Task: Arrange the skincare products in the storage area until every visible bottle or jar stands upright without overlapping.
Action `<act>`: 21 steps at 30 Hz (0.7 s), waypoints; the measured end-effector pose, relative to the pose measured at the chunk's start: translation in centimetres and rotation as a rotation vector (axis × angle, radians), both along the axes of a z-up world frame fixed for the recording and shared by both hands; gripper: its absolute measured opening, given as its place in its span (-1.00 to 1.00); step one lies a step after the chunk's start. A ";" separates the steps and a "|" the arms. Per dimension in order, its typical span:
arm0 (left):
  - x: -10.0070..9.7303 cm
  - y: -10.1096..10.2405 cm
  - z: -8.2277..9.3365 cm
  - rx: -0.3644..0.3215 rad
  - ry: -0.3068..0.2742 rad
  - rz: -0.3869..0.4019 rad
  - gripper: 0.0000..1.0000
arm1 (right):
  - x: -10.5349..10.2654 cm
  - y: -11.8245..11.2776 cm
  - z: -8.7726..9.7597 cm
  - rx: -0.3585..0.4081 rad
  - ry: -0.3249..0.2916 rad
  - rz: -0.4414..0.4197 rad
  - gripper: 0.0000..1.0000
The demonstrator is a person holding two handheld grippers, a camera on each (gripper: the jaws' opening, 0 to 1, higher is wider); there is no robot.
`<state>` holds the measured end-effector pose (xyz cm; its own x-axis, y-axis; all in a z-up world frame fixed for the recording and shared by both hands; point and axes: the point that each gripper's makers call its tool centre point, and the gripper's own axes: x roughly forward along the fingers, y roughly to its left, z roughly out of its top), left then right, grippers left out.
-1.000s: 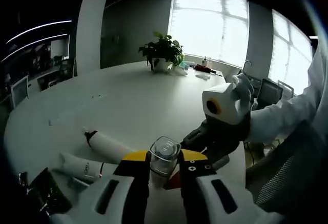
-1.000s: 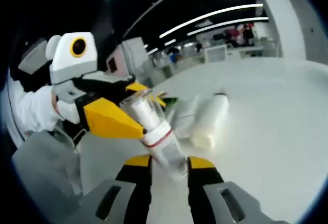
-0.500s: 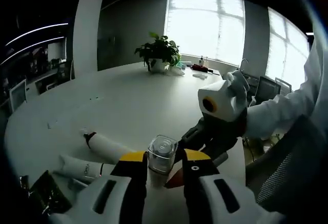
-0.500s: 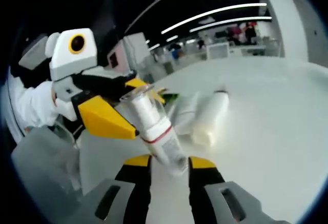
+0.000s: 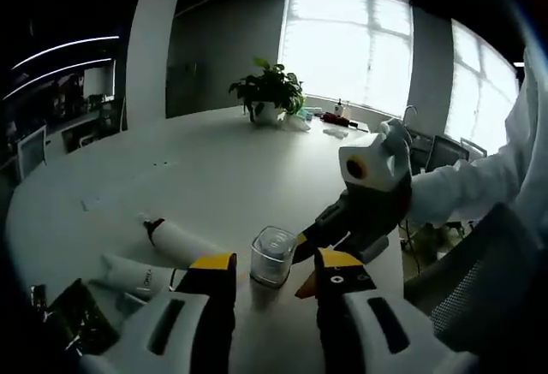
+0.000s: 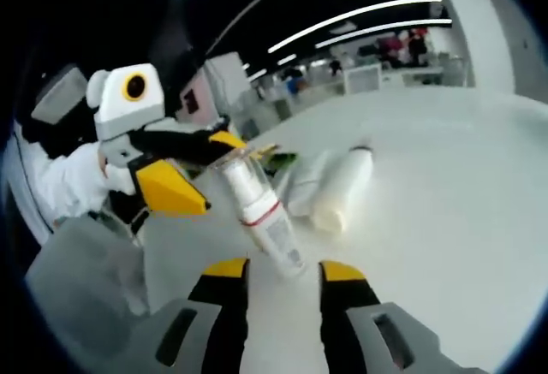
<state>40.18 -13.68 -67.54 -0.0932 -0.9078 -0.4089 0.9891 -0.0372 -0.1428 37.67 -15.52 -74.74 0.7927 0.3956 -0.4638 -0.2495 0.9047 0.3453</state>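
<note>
Now standing free on the round white table (image 5: 214, 169): clear-capped white bottle with red band (image 6: 261, 217), released moments ago, left gripper (image 5: 265, 276) and right gripper (image 6: 281, 273) both spreading and backing off, jaws flanking without touching. Looking upright and stable, clear cap (image 5: 273, 252) uppermost, so counting as one item done. Remaining flat just beside: white tube with dark cap (image 5: 175, 238) and second white tube (image 5: 137, 277).

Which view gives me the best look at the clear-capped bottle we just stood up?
The right gripper view: the clear-capped bottle shows side-on, full length, with its red band, standing on the table. The left gripper view looks down on its clear cap, body foreshortened between the left gripper jaws.
</note>
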 end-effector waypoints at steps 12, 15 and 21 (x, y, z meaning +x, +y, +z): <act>1.8 2.0 -0.3 0.005 0.010 0.063 -0.23 | 0.5 -3.0 0.5 -0.063 0.040 -0.036 -0.40; 2.1 2.2 -0.3 0.000 0.019 0.086 -0.21 | 1.5 -3.6 0.8 -0.068 0.032 -0.069 -0.44; 2.2 2.2 0.2 -0.028 0.031 0.104 -0.21 | 3.7 -4.6 1.4 -0.074 0.065 -0.109 -0.42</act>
